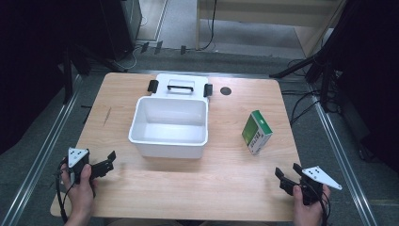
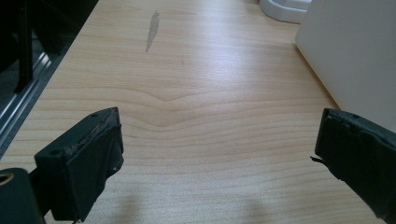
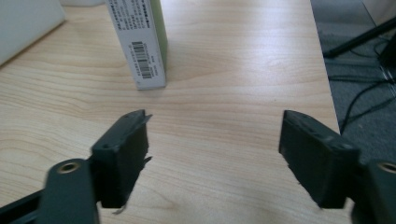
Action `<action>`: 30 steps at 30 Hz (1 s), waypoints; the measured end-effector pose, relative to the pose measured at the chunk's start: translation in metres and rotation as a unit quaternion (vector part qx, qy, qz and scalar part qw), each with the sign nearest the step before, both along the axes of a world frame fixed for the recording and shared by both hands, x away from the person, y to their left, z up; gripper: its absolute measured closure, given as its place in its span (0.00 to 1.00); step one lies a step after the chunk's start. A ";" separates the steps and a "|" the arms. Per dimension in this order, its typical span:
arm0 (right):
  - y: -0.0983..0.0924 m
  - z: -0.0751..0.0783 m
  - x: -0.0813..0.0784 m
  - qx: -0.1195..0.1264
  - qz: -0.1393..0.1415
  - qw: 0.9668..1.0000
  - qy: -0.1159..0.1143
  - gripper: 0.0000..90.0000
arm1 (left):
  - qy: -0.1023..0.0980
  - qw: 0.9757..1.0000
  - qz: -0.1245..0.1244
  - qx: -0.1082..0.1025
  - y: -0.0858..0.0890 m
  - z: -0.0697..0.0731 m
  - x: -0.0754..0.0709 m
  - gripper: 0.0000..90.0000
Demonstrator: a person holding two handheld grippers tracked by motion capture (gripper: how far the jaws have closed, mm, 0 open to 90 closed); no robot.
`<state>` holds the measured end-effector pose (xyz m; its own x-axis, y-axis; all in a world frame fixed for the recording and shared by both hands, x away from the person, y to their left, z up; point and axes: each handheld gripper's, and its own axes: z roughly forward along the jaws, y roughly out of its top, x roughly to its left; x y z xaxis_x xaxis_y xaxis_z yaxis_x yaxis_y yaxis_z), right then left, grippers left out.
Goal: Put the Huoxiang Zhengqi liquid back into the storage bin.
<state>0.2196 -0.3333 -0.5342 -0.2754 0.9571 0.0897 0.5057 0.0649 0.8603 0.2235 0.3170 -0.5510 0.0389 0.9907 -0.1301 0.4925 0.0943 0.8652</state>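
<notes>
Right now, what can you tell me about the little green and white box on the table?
The box is a small carton, looks like cardboard, green on its top and one side, white on another side with small print and a barcode. It looks closed and stands upright on the wooden table, right of the white bin and apart from it. The right gripper sits nearer the person, jaws open, not touching it.

I see a small green-and-white carton (image 1: pixel 257 132) standing upright on the desk at approx. 3 o'clock, barcode on its white narrow side, well apart from the white open-top bin (image 1: pixel 169 126) at centre, lid behind it at 12.
</notes>
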 end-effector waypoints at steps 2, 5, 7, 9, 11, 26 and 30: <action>0.003 0.004 0.002 -0.014 -0.012 1.000 0.017 0.30 | -0.001 1.000 0.000 -0.001 0.000 0.000 0.000 0.02; 0.009 0.011 0.003 -0.040 0.010 0.999 0.035 0.32 | 0.001 1.000 0.001 0.000 0.000 0.000 0.000 0.02; 0.012 0.014 0.007 -0.038 0.031 0.997 0.060 0.31 | -0.001 1.000 0.000 0.002 -0.001 0.000 0.000 0.02; 0.015 0.018 0.011 -0.047 0.043 0.994 0.093 0.27 | 0.000 1.000 0.000 0.003 -0.001 0.000 0.000 0.02; 0.019 0.022 0.015 -0.055 0.054 0.991 0.114 0.25 | 0.000 1.000 0.000 0.002 -0.001 0.000 0.000 0.02; 0.040 0.077 0.060 -0.138 0.079 0.947 0.278 0.32 | 0.005 1.000 -0.001 0.001 -0.002 0.000 0.001 0.02; 0.044 0.092 0.067 -0.136 0.086 0.938 0.306 0.34 | 0.006 1.000 -0.001 0.000 -0.002 0.000 0.001 0.02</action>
<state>0.2869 -0.2895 -0.4420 -0.4045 0.9136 0.0413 0.8616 0.3656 0.3520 0.2246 0.3149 -0.5514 0.0404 0.9907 -0.1298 0.5025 0.0922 0.8597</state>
